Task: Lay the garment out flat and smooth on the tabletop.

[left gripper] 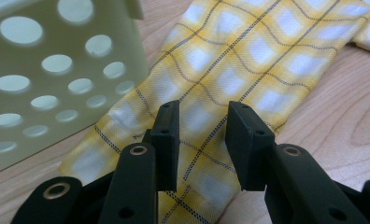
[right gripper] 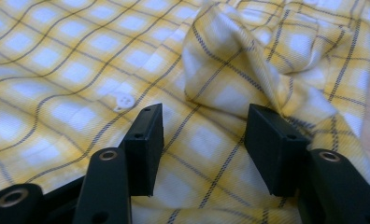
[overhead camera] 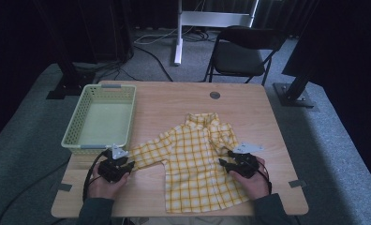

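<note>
At lower left of high view, my left gripper (overhead camera: pixel 127 165) sits at cuff end of shirt (overhead camera: pixel 200 159) sleeve (left gripper: pixel 220 70); jaws spread, straddling cloth, not pinching. Sleeve's long axis runs up-right toward shirt body at frame centre. My right gripper (overhead camera: pixel 224 162) spread wide over right folded sleeve, holding nothing. Basket (overhead camera: pixel 76 123) just beside cuff.

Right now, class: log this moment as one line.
left gripper: open over sleeve | right gripper: open over shirt | basket: beside sleeve | nothing gripped
</note>
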`<control>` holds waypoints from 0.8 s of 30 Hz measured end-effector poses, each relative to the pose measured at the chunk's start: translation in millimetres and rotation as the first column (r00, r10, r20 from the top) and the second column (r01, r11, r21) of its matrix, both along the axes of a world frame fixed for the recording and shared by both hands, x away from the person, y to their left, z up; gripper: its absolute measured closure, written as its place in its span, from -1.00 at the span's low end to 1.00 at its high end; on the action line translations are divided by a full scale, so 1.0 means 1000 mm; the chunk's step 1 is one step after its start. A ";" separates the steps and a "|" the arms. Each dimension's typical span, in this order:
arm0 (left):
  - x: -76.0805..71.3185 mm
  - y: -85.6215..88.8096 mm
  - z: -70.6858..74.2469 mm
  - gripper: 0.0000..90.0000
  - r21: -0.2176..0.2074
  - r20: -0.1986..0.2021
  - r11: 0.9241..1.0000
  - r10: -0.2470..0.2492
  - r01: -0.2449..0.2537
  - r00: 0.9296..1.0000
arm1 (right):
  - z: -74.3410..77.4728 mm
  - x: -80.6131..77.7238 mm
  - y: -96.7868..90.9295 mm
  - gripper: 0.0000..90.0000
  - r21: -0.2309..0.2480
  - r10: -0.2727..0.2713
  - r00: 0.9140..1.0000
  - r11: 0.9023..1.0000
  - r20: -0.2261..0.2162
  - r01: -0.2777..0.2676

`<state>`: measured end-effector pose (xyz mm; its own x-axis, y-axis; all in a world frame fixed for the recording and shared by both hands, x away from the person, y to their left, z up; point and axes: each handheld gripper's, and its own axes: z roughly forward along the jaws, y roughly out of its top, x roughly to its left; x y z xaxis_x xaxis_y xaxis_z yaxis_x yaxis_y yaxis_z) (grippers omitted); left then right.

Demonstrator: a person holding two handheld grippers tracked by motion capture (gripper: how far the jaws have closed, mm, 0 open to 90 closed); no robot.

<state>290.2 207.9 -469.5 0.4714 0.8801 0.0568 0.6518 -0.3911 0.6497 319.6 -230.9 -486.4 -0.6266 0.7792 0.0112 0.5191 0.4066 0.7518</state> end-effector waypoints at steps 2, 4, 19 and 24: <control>0.000 0.001 -0.001 0.47 -0.006 0.007 1.000 -0.001 0.001 1.000 | 0.001 -0.003 0.002 0.03 -0.007 0.009 1.000 1.000 -0.004 -0.009; -0.001 0.002 -0.002 0.44 -0.019 0.014 1.000 -0.004 0.004 1.000 | 0.002 -0.005 0.004 0.05 -0.010 0.024 1.000 1.000 -0.009 -0.024; -0.003 0.009 -0.010 0.17 -0.134 0.043 0.990 -0.045 0.050 0.998 | 0.041 0.001 0.014 0.25 0.001 0.062 0.994 0.998 0.090 -0.062; -0.004 0.007 -0.011 0.12 -0.118 0.059 0.991 -0.051 0.058 0.997 | 0.043 0.015 0.022 0.31 -0.006 0.050 0.996 0.999 0.080 -0.049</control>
